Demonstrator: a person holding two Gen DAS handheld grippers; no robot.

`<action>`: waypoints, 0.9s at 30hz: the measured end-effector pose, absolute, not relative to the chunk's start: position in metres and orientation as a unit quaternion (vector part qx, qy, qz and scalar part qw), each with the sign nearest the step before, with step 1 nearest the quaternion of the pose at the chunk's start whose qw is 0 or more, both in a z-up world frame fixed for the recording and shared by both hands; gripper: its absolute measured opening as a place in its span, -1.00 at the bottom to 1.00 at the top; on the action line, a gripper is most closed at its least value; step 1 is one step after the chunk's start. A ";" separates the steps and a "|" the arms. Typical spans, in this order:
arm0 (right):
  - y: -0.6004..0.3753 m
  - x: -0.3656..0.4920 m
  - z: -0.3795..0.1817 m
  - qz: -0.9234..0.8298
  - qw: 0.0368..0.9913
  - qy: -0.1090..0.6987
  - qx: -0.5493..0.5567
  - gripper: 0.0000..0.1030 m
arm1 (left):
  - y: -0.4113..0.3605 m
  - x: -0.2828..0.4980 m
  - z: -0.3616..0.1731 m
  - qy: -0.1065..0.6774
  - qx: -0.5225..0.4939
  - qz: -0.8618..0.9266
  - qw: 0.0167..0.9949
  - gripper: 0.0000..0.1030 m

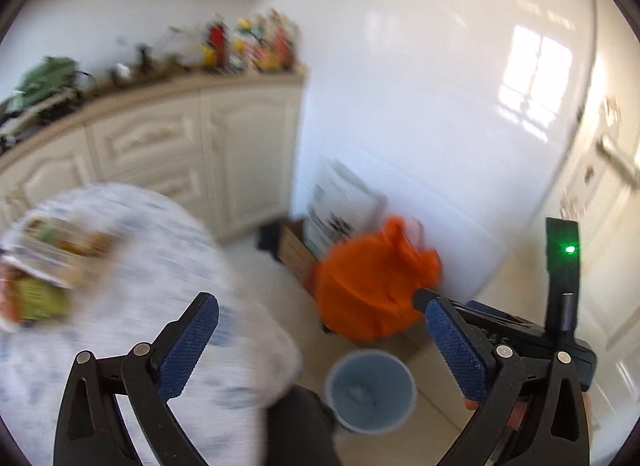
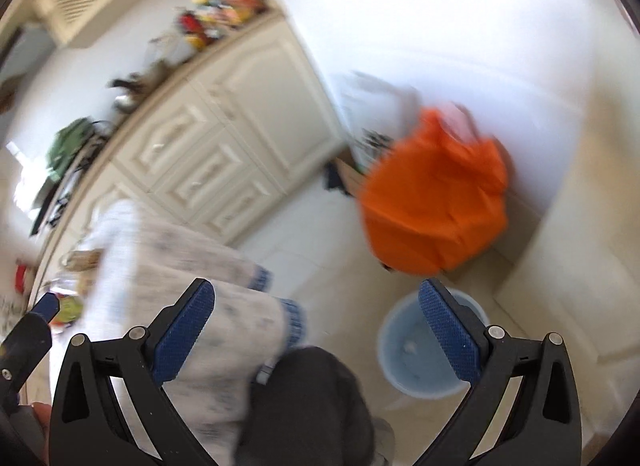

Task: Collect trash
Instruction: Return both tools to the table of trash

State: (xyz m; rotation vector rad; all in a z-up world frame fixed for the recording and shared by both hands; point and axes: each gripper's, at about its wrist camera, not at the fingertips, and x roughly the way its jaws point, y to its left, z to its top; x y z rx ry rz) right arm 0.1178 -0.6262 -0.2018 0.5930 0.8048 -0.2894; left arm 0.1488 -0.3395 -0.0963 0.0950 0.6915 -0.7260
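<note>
both views are bright with daylight and smeared by motion blur. in the left wrist view a window's reflection glares on the glossy white wall (image 1: 460,113) at the upper right, and a green indicator light (image 1: 570,250) glows at the right edge. the cabinets (image 2: 224,137) and orange bag (image 2: 436,201) in the right wrist view are streaked, while the near blue pads (image 2: 184,330) stay sharp. straight lines bow toward the dark round borders. shadows are soft and faint.

From the left wrist we look steeply down, table (image 1: 120,266) at nine o'clock; from the right wrist, likewise steeply down. We share the blue bin (image 1: 370,390) (image 2: 420,350), orange bag (image 1: 368,286) (image 2: 436,201) and cream cabinets (image 1: 180,145) (image 2: 224,137)
</note>
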 end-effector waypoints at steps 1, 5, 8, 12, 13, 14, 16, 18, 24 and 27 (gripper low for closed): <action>-0.611 0.126 -0.188 -0.124 0.876 0.377 0.274 1.00 | -0.322 0.147 -0.090 0.321 0.040 -0.334 0.885 0.99; -0.560 0.149 -0.149 -0.081 0.899 0.355 0.243 1.00 | -0.268 0.149 -0.081 0.300 0.013 -0.292 0.908 0.99; -0.525 0.164 -0.127 -0.052 0.910 0.345 0.222 1.00 | -0.229 0.144 -0.074 0.286 -0.001 -0.260 0.922 0.99; -0.481 0.179 -0.103 -0.014 0.923 0.332 0.194 1.00 | -0.178 0.131 -0.061 0.264 -0.014 -0.222 0.939 0.99; -0.467 0.183 -0.096 -0.002 0.926 0.329 0.184 1.00 | -0.161 0.125 -0.052 0.260 -0.017 -0.212 0.942 0.99; -0.457 0.186 -0.092 0.006 0.928 0.327 0.176 1.00 | -0.149 0.123 -0.049 0.255 -0.021 -0.201 0.946 0.99; -0.432 0.193 -0.084 0.028 0.931 0.325 0.160 1.00 | -0.123 0.119 -0.044 0.243 -0.028 -0.183 0.952 0.99; -0.402 0.201 -0.078 0.059 0.933 0.326 0.139 1.00 | -0.103 0.117 -0.035 0.235 -0.027 -0.161 0.958 0.99; -0.324 0.222 -0.077 0.133 0.930 0.336 0.076 1.00 | -0.044 0.115 -0.046 0.229 -0.027 -0.087 0.969 0.99; -0.290 0.235 -0.082 0.160 0.925 0.342 0.048 1.00 | -0.022 0.119 -0.057 0.236 -0.023 -0.058 0.970 0.99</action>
